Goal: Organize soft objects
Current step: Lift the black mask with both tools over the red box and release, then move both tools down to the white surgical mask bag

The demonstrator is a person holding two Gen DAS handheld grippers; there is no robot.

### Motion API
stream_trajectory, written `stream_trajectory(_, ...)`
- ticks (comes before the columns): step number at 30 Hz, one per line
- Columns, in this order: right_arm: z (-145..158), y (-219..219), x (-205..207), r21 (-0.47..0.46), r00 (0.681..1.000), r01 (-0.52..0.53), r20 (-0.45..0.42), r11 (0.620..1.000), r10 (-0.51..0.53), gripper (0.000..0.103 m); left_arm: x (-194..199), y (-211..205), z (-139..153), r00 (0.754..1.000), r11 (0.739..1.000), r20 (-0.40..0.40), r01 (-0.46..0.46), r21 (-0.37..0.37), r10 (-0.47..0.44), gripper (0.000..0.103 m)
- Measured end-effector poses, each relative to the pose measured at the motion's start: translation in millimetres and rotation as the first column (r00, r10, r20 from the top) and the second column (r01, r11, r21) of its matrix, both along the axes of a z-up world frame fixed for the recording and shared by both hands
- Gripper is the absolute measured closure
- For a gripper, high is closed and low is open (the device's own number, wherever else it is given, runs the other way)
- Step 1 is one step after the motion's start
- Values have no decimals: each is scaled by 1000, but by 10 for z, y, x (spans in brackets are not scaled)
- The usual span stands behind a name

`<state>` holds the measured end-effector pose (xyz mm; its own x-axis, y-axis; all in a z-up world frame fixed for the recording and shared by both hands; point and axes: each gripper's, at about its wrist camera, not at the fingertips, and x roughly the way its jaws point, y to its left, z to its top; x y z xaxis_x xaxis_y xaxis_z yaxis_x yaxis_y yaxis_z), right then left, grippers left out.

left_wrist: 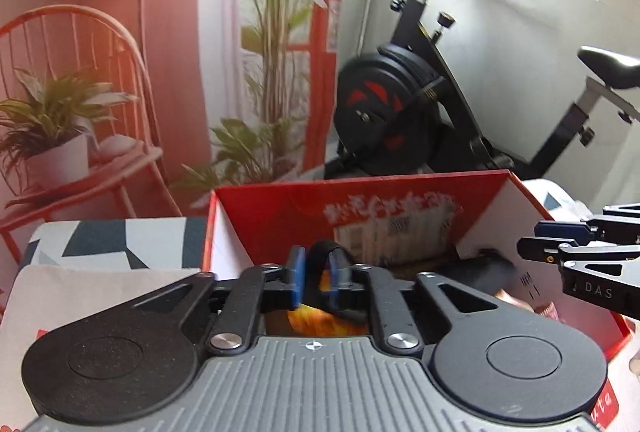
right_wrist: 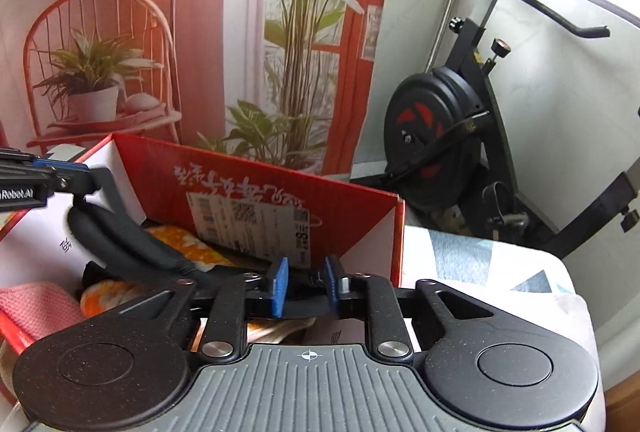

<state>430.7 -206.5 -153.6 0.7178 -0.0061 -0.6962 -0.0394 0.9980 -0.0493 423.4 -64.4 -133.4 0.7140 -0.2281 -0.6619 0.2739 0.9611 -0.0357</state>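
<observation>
A red cardboard box stands open below both grippers. Inside lie an orange-and-white soft item, a pink knitted piece and a long black padded band. The band's thin strap loops up between the blue pads of my left gripper, whose jaws stand slightly apart and do not pinch it. My right gripper is also a little open over the band's other end, with a gap beside each pad. Each gripper shows in the other's view: right gripper, left gripper.
The box rests on a cloth with a grey, blue and white geometric print. A black exercise bike stands close behind. A printed backdrop of a chair, lamp and plants hangs at the back.
</observation>
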Motion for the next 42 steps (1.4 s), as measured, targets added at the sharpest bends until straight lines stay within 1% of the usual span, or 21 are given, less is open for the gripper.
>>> stream_trajectory(1,0,14,-28,2,1000,4,-7,1000,-4,71,-29,7,3,1000,1000,1,2,-1,-2,59)
stream_trajectory(2,6,28,-52,8,1000,4,-11,1000,-4,66,-62,13,12,1000,1000,9,5,-2,-5,53)
stream_trajectory(3,15,49,-86,11,1000,2,-8,1000,-2,58,-99,20,27,1000,1000,17,8,-2,-8,48)
stream_trajectory(4,30,63,-135,12,1000,-3,-2,1000,3,52,-132,22,44,1000,1000,25,13,0,-13,47)
stream_trajectory(6,61,108,-227,13,1000,-16,9,1000,16,48,-197,34,81,999,1000,29,23,8,-23,44)
stream_trajectory(9,126,147,-399,33,999,-27,30,999,26,46,-296,53,164,999,1000,43,19,8,-19,39)
stream_trajectory(11,178,154,-520,57,999,-23,46,998,20,39,-388,90,214,999,1000,47,19,0,-19,35)
stream_trajectory(12,197,155,-585,72,998,-20,57,997,16,33,-448,114,234,999,1000,47,21,-3,-21,32)
stream_trajectory(14,227,162,-737,99,997,-12,75,995,4,32,-553,156,280,999,1000,48,27,-10,-26,25)
stream_trajectory(15,239,169,-810,113,997,-7,80,994,-2,30,-620,182,296,998,1000,50,29,-13,-28,19)
stream_trajectory(16,250,172,-891,128,996,-1,86,992,-10,22,-698,215,311,998,999,54,28,-17,-27,15)
stream_trajectory(17,260,178,-975,144,995,8,95,990,-22,17,-776,246,319,998,999,58,27,-21,-26,13)
stream_trajectory(18,270,183,-1064,161,994,17,108,987,-35,7,-845,276,321,998,999,59,28,-27,-27,10)
stream_trajectory(19,279,188,-1158,177,991,26,121,984,-47,2,-927,313,317,998,999,57,31,-35,-29,7)
stream_trajectory(21,277,200,-1338,192,987,48,142,980,-76,1,-1080,384,295,998,998,50,35,-47,-32,2)
stream_trajectory(26,162,268,-1715,229,985,79,132,970,-112,0,-1442,553,161,999,998,16,34,-60,-33,0)
stream_trajectory(29,41,337,-1917,236,988,84,107,968,-112,0,-1632,637,23,999,997,-17,27,-71,-28,0)
stream_trajectory(33,-169,431,-2172,235,994,89,48,968,-103,0,-1852,732,-210,997,996,-73,19,-87,-26,0)
stream_trajectory(38,-399,556,-2439,210,995,99,-6,973,-100,0,-2110,809,-549,988,995,-151,12,-97,-26,0)
stream_trajectory(42,-521,626,-2591,203,995,97,-29,974,-93,0,-2216,843,-773,980,994,-198,-4,-105,-16,0)
